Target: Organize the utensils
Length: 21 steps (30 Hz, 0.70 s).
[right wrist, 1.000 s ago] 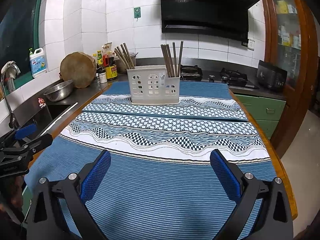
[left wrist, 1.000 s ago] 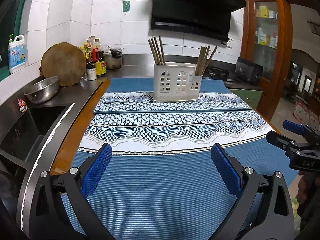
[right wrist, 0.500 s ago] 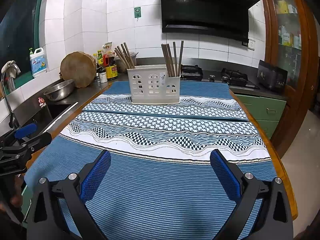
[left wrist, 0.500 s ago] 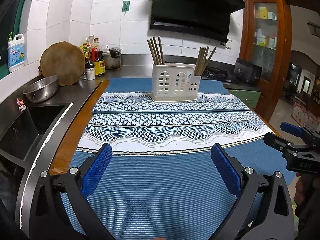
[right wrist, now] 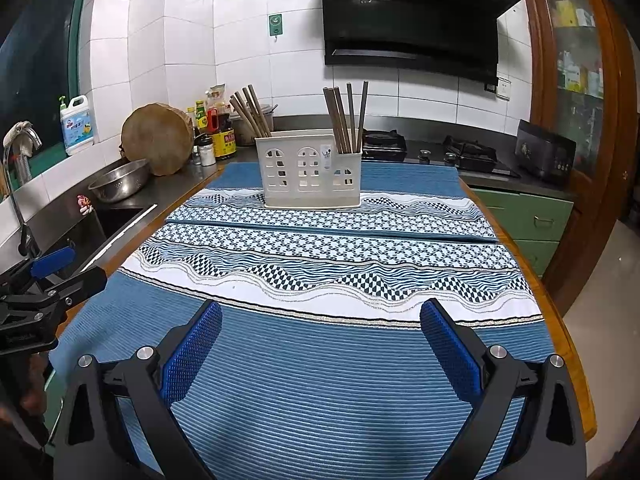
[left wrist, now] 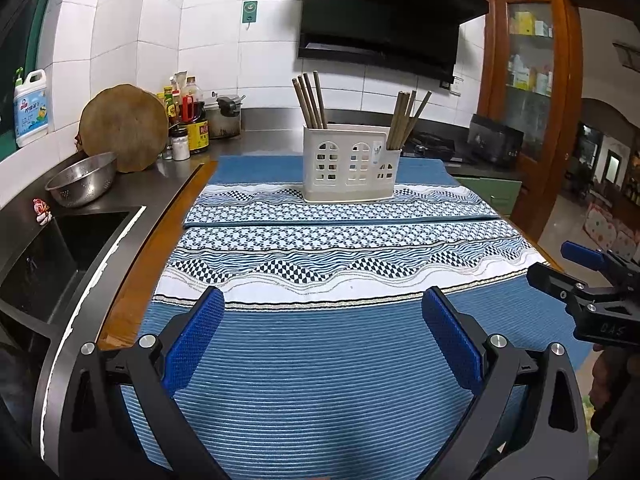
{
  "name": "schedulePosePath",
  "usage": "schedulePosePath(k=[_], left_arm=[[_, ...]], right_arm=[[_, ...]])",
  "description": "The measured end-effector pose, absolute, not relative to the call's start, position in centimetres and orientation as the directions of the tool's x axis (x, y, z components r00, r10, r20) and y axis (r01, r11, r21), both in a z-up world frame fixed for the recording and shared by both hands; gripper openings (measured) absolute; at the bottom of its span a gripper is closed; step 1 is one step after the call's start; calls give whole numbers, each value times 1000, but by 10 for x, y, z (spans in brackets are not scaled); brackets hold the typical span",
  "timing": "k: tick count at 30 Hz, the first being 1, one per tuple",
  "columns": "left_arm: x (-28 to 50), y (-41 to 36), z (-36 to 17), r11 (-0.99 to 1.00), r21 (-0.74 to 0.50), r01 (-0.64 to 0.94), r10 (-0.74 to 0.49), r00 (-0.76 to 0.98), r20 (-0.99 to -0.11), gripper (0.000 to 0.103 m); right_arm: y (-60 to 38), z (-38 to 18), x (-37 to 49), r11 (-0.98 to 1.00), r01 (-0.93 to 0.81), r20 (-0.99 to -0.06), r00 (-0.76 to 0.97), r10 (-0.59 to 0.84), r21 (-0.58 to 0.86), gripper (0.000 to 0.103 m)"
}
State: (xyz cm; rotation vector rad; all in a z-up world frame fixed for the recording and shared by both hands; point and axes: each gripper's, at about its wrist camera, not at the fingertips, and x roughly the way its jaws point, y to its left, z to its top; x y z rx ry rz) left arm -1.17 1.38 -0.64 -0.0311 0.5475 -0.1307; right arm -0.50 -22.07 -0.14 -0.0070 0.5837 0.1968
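The patterned cloth [left wrist: 320, 360] is bare of utensils. At 12 o'clock on it stands the white holder [left wrist: 350, 168]; two chopstick bundles [left wrist: 310, 98] stand inside. Left gripper [left wrist: 324, 340] and right gripper [right wrist: 320, 352], wide open and empty, have hardly moved since a second ago; this fits either a sorted end or regrouping ahead.

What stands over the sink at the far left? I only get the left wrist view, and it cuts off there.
Observer: The right wrist view shows a curved metal faucet there, rising beside the sink.
Operator: Anything on it?
Observer: Yes, a pale cloth is draped over its top.
Operator: And the stove behind the utensil holder, just one burner?
Observer: No, two burners: one just right of the holder, one farther right.
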Motion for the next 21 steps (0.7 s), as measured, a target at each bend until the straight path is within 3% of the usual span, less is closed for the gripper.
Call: schedulePosePath(k=[21], left_arm=[[-13, 14, -5, 991, -61, 116, -131, 853, -505, 98]], right_arm=[[-221, -1, -4, 981, -187, -550, 815, 181, 47, 96]])
